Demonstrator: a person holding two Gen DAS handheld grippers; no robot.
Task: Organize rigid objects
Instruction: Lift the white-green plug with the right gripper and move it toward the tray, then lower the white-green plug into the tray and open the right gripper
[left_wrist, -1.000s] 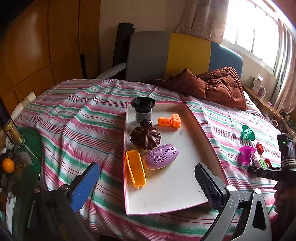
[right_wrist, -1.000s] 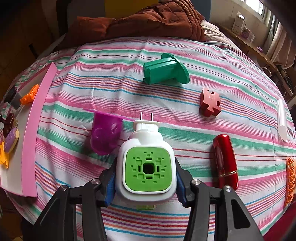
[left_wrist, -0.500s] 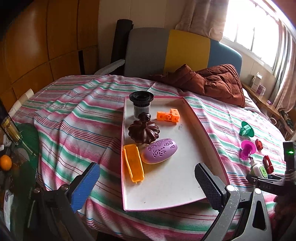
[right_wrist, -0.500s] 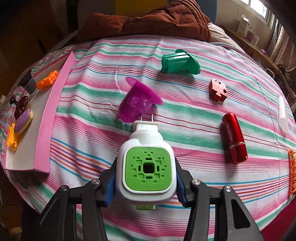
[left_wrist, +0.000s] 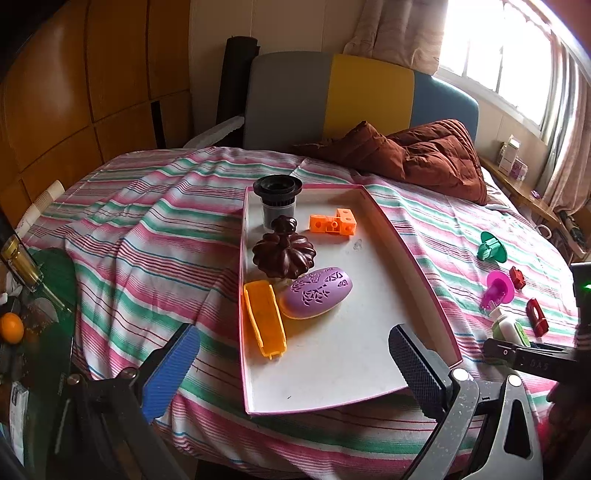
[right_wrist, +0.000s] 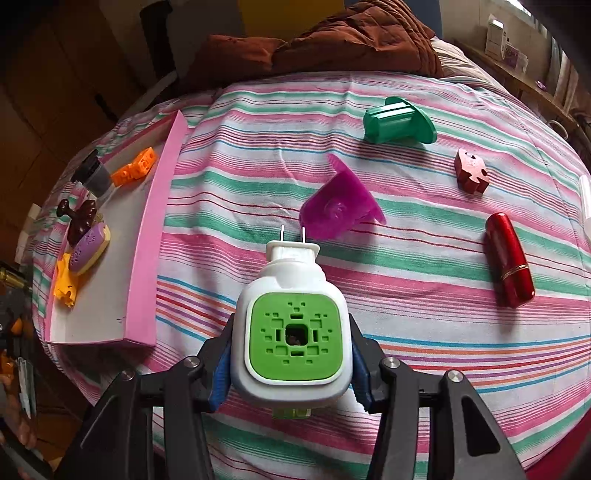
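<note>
My right gripper (right_wrist: 291, 363) is shut on a white plug-in device with a green face (right_wrist: 293, 332), held above the striped bedspread with its two prongs pointing away. In the left wrist view the same device (left_wrist: 509, 328) shows at the right, beside the pink-edged white tray (left_wrist: 369, 343). The tray holds a black cup (left_wrist: 277, 197), orange blocks (left_wrist: 334, 223), a brown pumpkin shape (left_wrist: 283, 253), a purple oval (left_wrist: 317, 293) and an orange clip (left_wrist: 264, 323). My left gripper (left_wrist: 291, 373) hangs open over the tray's near end, holding nothing.
Loose on the bedspread lie a magenta piece (right_wrist: 338, 206), a green flanged piece (right_wrist: 399, 122), a red puzzle-shaped block (right_wrist: 471, 173) and a red lipstick (right_wrist: 509, 260). A brown quilt (left_wrist: 417, 155) lies at the far end. A glass side table (left_wrist: 33, 314) stands left.
The right gripper has carried the plug-in device toward the tray and tipped up a little; the tray now fills more of its view. The left gripper has stayed put.
</note>
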